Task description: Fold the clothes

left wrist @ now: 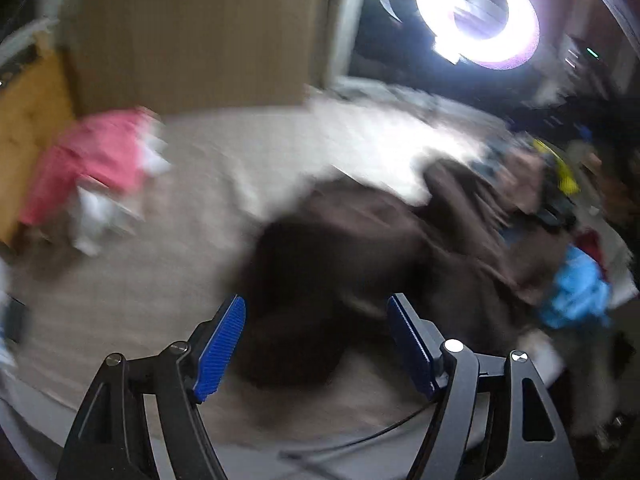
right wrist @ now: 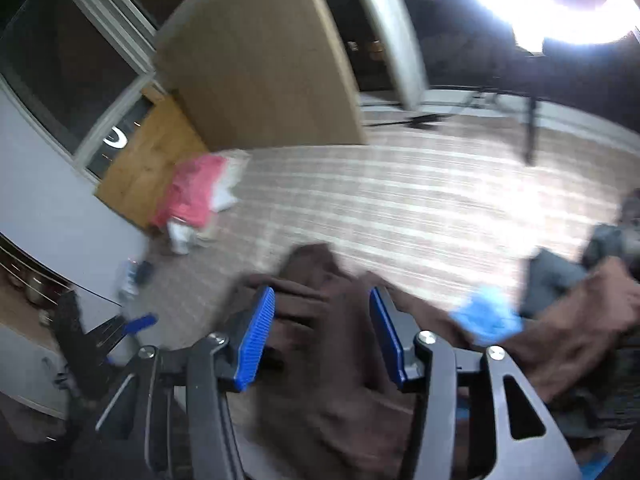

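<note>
Both grippers angle down over the striped carpet. Left gripper: ribbed blue pads spread, empty, above the rumpled brown garment. Right gripper: pads spread, garment between them; contact indeterminate

**Around the room's edges**

A ring light is glaring at the far right. A tall brown cabinet panel is standing at the far side, a yellowish wooden board leaning just left of it. A black cable is trailing across the near floor.
</note>
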Demonstrator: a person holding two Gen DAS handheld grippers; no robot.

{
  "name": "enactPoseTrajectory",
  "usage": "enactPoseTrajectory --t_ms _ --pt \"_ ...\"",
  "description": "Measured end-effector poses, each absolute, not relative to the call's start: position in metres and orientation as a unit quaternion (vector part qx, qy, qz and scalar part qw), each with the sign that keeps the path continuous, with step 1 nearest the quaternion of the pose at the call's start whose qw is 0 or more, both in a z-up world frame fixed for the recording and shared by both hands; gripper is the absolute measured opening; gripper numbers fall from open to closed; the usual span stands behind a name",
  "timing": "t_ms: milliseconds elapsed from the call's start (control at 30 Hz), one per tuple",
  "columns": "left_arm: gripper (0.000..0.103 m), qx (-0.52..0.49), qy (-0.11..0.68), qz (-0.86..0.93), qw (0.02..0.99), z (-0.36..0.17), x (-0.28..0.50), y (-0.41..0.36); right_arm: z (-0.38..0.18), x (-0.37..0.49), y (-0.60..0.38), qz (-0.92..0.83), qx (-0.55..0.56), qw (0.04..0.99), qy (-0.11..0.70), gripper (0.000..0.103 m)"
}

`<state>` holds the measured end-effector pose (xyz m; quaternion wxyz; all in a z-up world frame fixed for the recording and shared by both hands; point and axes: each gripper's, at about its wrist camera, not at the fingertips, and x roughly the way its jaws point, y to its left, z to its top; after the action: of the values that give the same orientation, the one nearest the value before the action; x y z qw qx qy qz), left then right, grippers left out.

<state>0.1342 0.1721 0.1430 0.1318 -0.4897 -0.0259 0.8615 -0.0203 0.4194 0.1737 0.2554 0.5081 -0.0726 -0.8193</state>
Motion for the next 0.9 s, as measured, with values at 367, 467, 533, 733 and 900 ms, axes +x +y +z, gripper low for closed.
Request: enactPoseTrajectory --t_ms 367,467,533,733,900 --pt "0.076 -0.545 0.055 0.805 0.230 0.093 0.138 0.386 0.179 0.050 0.605 -0.840 0.488 0.193 -0.137 0.049" --pt "0.076 -0.558 0.121 0.797 0.197 0.070 0.135 0.415 0.186 0.064 0.629 -0.848 0.478 0.181 -0.142 0.049" --pt "0.073 -0.559 0.125 0.796 0.194 0.065 0.136 0.413 0.186 0.070 0.631 -0.851 0.476 0.178 -0.131 0.049" --pt "0.008 -0.561 0.012 0.805 0.191 0.084 0.125 0.352 0.171 0.058 0.599 -0.848 0.485 0.205 -0.067 0.049" --pt "0.004 -0.505 -0.073 0.855 0.098 0.139 0.142 0.247 0.156 0.030 0.534 -0.833 0.488 0.258 0.045 0.049"
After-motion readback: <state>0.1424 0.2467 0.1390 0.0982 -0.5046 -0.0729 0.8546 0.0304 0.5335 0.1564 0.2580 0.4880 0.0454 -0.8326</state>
